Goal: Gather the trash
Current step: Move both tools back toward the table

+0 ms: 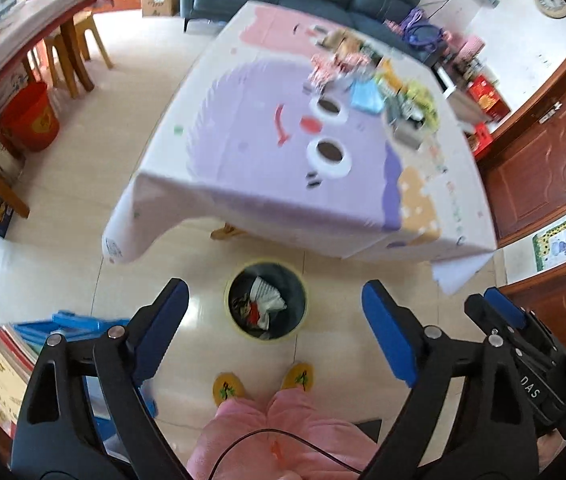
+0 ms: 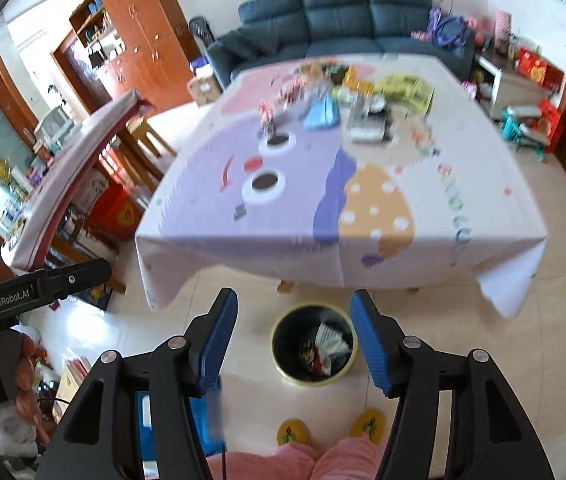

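Both grippers, left (image 1: 275, 300) and right (image 2: 294, 312), are hanging wide open and empty; wrappers (image 2: 323, 80) at twelve o'clock are likely light and crinkly, best pinched at an edge.

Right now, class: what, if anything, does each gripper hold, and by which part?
Nothing is held. The left gripper and the right gripper both stand open and empty above the trash bin.

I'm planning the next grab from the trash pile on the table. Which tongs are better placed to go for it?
Right, by a small margin. Both tongs, left and right, are open and empty above the bin. The trash pile lies on the table's far right, nearer the right tongs' side.
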### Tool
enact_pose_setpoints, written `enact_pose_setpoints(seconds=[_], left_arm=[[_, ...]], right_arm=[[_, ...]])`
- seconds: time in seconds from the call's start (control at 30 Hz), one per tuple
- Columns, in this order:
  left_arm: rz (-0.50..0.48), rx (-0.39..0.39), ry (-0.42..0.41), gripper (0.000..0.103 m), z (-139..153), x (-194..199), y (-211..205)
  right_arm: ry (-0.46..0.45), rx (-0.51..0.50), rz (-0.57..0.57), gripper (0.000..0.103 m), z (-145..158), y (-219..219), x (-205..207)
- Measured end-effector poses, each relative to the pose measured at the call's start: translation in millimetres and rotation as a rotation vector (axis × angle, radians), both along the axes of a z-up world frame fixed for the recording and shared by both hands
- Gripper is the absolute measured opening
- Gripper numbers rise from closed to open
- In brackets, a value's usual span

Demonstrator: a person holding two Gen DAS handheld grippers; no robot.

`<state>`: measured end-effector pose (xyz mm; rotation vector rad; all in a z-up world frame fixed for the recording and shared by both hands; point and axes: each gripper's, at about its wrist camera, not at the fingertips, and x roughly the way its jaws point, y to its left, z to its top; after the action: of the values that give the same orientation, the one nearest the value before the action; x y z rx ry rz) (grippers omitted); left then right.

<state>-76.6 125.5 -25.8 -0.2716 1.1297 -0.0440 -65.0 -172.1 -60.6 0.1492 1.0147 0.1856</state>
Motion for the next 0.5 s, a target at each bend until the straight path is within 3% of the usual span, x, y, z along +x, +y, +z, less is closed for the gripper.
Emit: enact_pose_setpoints(seconds=[0.27, 0.5], left_arm=[[-0.045, 0.022, -0.178, 0.087, 63.5, 5.4, 2.4], [-0.087, 0.072, -0.252, 0.087, 89.9, 7.0, 11.0]], right_arm=[[-0.111, -0.004, -0.059, 0.06, 49.7, -7.9, -0.9], [-0.161, -0.015, -0.069, 0.06, 69.6, 4.0, 8.0]])
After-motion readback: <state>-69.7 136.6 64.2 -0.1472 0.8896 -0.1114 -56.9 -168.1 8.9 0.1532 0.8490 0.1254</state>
